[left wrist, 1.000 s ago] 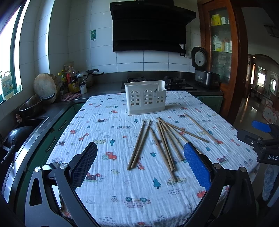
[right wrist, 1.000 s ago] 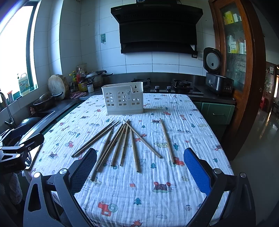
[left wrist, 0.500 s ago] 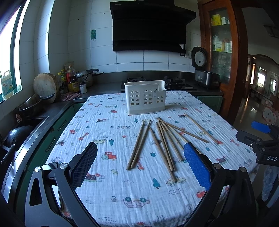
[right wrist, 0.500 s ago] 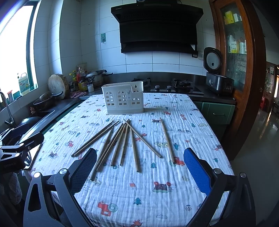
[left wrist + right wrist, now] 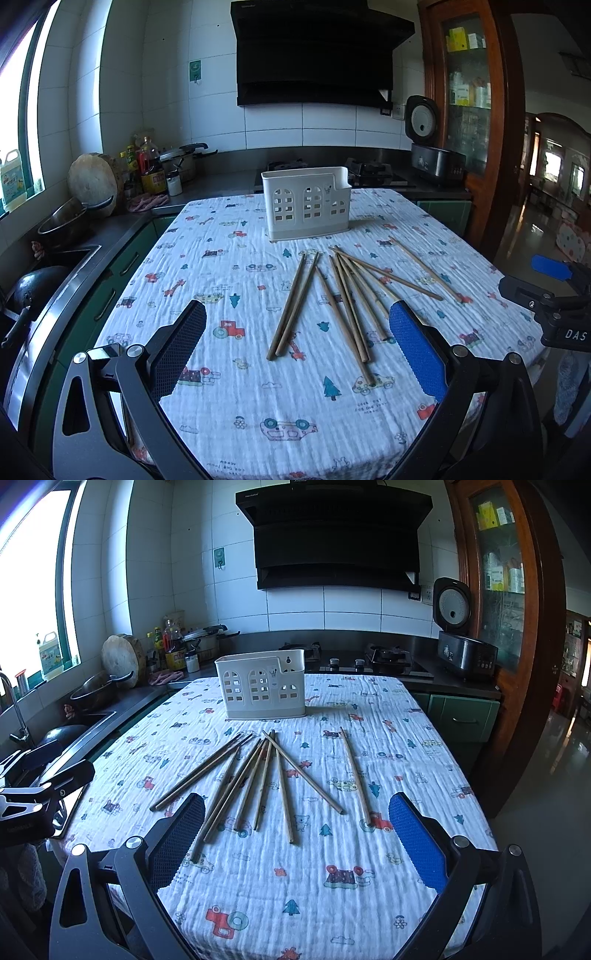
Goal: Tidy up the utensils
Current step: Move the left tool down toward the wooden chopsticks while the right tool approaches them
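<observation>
Wooden chopsticks point(image 5: 334, 295) lie scattered before upright white holder point(image 5: 306, 203).

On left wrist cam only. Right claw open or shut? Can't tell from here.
Observer: The right claw is open, nothing held.
Operator: What's in front of it?
Observer: A lone chopstick lies apart from the chopstick fan, nearer the claw's right finger.
Operator: Any tap in view on your side?
Observer: Yes, a faucet at the far left edge of the right wrist view.
</observation>
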### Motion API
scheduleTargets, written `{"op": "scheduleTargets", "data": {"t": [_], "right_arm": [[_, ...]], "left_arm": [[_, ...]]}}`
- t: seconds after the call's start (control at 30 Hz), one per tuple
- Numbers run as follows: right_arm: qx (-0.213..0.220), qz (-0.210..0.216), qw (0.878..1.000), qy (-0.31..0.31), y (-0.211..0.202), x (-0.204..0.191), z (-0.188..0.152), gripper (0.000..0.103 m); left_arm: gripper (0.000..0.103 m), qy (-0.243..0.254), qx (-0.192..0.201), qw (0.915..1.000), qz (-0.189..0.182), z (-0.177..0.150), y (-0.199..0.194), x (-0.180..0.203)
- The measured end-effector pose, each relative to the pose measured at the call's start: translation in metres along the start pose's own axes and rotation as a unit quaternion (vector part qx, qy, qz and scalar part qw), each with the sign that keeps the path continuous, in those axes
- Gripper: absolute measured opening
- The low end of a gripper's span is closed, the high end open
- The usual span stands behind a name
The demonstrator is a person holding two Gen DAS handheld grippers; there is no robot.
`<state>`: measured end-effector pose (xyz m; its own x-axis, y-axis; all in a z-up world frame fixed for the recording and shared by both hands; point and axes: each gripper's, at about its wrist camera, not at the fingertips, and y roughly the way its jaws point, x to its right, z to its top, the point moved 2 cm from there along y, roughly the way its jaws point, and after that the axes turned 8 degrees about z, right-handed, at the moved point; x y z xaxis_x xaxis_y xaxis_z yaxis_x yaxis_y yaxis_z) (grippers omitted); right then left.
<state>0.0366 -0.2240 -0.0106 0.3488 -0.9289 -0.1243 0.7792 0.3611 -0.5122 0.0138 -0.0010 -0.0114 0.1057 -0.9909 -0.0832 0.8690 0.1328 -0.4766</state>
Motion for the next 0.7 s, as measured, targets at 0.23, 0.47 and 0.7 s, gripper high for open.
{"op": "scheduleTargets", "data": {"t": [0.23,0.47,0.7], "right_arm": [[-0.010,0.002,1.000,-0.003,0.010,0.002,0.000,0.097],[-0.024,0.003,1.000,0.001,0.023,0.007,-0.004,0.097],[-0.041,0.003,0.999,0.004,0.039,0.012,-0.006,0.097]], "left_arm": [[0.098,-0.001,-0.013,0.9999,0.000,-0.002,0.013,-0.001],[0.098,-0.003,-0.030,0.9995,0.001,-0.005,0.027,-0.002],[0.098,-0.011,-0.052,0.9986,0.004,-0.008,0.045,-0.006]]}}
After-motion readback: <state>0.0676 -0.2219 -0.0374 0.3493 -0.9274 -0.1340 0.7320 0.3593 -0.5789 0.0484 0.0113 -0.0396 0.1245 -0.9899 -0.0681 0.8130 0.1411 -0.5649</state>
